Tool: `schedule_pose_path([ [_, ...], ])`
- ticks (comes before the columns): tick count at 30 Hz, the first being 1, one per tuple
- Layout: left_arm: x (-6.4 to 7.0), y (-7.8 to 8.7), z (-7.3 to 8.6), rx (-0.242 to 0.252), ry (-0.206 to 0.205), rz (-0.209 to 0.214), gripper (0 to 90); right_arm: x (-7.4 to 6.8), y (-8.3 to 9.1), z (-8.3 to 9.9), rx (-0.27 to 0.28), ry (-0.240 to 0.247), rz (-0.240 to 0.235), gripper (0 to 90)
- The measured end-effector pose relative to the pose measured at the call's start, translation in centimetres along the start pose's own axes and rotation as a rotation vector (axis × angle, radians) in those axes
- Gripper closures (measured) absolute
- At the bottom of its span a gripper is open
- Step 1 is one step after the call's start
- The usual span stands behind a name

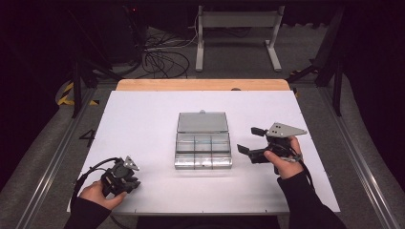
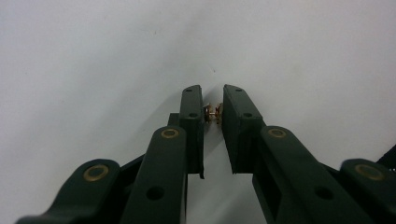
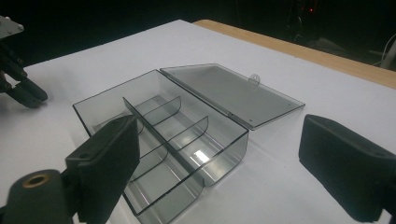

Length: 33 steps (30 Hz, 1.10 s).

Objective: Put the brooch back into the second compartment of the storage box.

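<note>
A small brass-coloured part [image 2: 213, 113] is seen clamped between the tips of the left hand-held gripper [image 2: 213, 105], its jaws drawn nearly together with only a narrow gap left around the piece. In the left gripper view, bare white tabletop [image 2: 93, 56] lies beyond the jaws. In the high view this left hand-held gripper [image 1: 131, 182] is held low over the near left part of the tabletop [image 1: 143, 119], gripped by the person's left hand [image 1: 95, 194], with its cable looped behind it.

The right hand-held gripper [image 1: 248, 140] is held by the right hand [image 1: 286, 162] with its jaws spread wide apart — nothing is clamped between them. A clear plastic box [image 1: 203, 150] is placed just ahead of its open jaws and well apart from the left hand-held gripper, to that gripper's far right. In the right gripper view the clear plastic box [image 3: 163, 135] is seen between and beyond the two black pads, divided by one long wall and shorter cross walls into several compartments. Its lid [image 3: 231, 93] is thrown fully open and lies flat on the tabletop on the far side of the box — a small tab stands up at its outer edge. The compartments appear empty as far as can be told.
</note>
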<state>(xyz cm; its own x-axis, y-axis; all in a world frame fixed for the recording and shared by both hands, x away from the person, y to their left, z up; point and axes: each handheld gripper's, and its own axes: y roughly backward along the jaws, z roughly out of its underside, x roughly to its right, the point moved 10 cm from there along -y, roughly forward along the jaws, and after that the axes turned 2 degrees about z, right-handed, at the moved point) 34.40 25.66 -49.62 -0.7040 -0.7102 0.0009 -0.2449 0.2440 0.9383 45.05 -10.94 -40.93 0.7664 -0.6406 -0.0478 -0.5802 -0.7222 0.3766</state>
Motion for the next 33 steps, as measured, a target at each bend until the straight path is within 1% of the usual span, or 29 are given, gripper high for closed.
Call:
schedule_pose_path([
  [2, -0.1, 0.1, -0.1, 0.006, -0.004, -0.009, 78.6, 0.0, 0.0, 0.0, -0.001, 0.001, 0.0, 13.0],
  [3, 0.0, 0.2, -0.1, 0.007, 0.0, -0.004, 78.6, 0.0, 0.0, 0.0, -0.001, 0.0, 0.0, 13.0],
  [8, -0.1, 0.8, -0.6, 0.056, -0.001, -0.009, 78.7, 0.0, 0.0, 0.0, 0.0, 0.0, 0.0, 13.0],
  [9, -0.2, 0.9, -0.7, 0.068, 0.004, -0.011, 78.7, 0.0, 0.0, 0.0, 0.0, 0.0, 0.0, 13.0],
  [10, -0.4, 1.1, -0.7, 0.077, 0.007, -0.025, 78.7, 0.0, 0.0, 0.0, 0.0, 0.001, 0.001, 13.0],
  [11, -0.4, 1.2, -0.8, 0.088, 0.011, -0.021, 78.7, 0.0, 0.0, 0.0, 0.0, 0.001, 0.002, 13.0],
  [13, -0.5, 1.5, -1.1, 0.121, 0.016, -0.03, 78.7, 0.0, 0.1, 0.0, 0.0, 0.001, 0.004, 13.0],
  [14, -0.4, 1.6, -1.2, 0.132, 0.02, -0.025, 78.7, 0.0, 0.1, 0.0, 0.0, 0.001, 0.004, 13.0],
  [15, -0.4, 1.8, -1.2, 0.134, 0.014, -0.025, 78.7, 0.1, 0.1, 0.0, 0.0, 0.001, 0.005, 13.0],
  [16, -0.4, 1.8, -1.3, 0.145, 0.022, -0.024, 78.7, 0.1, 0.1, 0.0, 0.0, 0.002, 0.005, 13.0],
  [17, -0.5, 1.9, -1.3, 0.147, 0.017, -0.029, 78.7, 0.1, 0.0, 0.0, -0.001, 0.002, 0.005, 13.0],
  [19, -0.4, 2.0, -1.4, 0.161, 0.017, -0.027, 78.7, 0.0, 0.0, 0.0, -0.001, 0.002, 0.004, 13.0],
  [21, -0.5, 2.3, -1.7, 0.187, 0.014, -0.027, 78.7, 0.0, 0.0, 0.0, -0.001, 0.002, 0.004, 13.0],
  [23, -0.5, 2.6, -1.9, 0.217, 0.016, -0.015, 78.7, 0.0, 0.0, 0.0, -0.002, 0.002, 0.004, 13.0],
  [27, -0.7, 3.2, -2.2, 0.262, 0.026, -0.026, 78.7, 0.0, 0.0, 0.0, -0.002, 0.002, 0.003, 13.0],
  [28, -0.6, 3.3, -2.2, 0.274, 0.035, -0.024, 78.7, 0.0, 0.0, 0.0, -0.002, 0.002, 0.003, 13.0],
  [30, -0.8, 3.5, -2.3, 0.286, 0.029, -0.029, 78.7, 0.0, 0.0, 0.1, -0.002, 0.002, 0.004, 13.0],
  [31, -0.6, 3.5, -2.4, 0.293, 0.035, -0.021, 78.7, 0.0, 0.0, 0.1, -0.002, 0.002, 0.003, 13.0],
  [33, -0.6, 3.7, -2.5, 0.302, 0.03, -0.023, 78.7, 0.0, 0.0, 0.1, -0.002, 0.002, 0.003, 13.0],
])
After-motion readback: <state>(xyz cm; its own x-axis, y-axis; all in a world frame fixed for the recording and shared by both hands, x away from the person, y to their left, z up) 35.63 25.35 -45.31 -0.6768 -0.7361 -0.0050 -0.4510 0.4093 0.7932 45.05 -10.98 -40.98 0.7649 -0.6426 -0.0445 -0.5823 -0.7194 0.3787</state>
